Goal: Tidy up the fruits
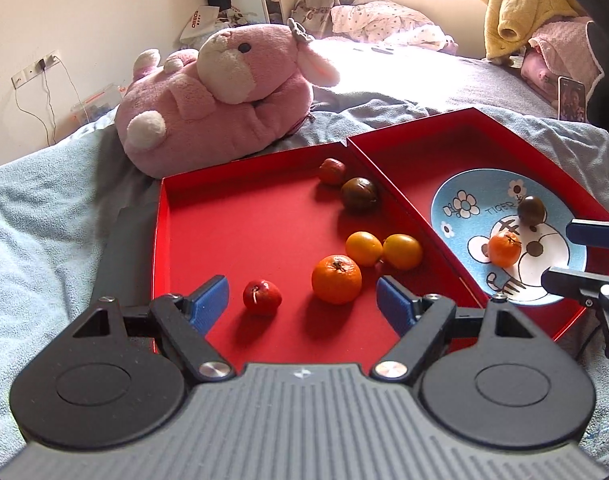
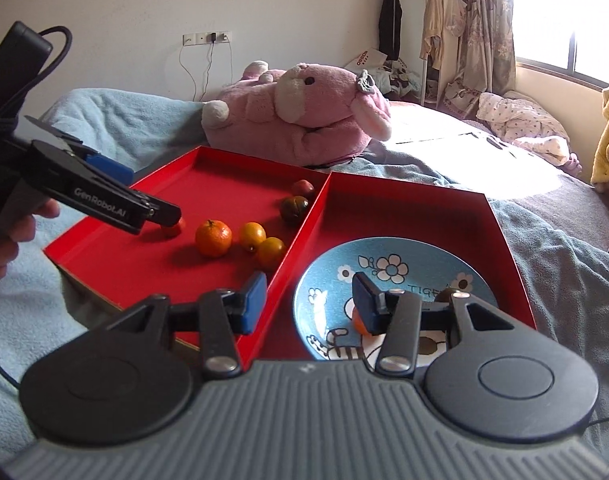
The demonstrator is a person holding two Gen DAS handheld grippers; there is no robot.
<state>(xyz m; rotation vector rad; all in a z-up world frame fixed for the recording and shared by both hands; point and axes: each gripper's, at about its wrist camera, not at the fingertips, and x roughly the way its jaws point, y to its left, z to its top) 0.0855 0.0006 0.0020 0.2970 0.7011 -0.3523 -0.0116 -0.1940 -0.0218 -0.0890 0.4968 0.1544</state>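
Both grippers, left (image 1: 302,300) and right (image 2: 306,300), gape wide and empty. Two fruits sit on my blue plate (image 1: 456,200): a tangerine (image 1: 504,249) and a dark fruit (image 1: 531,210). Six wait in the left red tray (image 1: 224,216), the small red fruit (image 1: 262,297) nearest my left fingers.

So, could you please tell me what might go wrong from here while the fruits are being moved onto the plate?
1. The open left hand-held gripper brackets both the small red fruit and the mandarin; closing could nudge one away.
2. The two yellow fruits touch, so lifting one may roll the other.
3. The red tray lies on soft bedding, so pressing down might tilt it.
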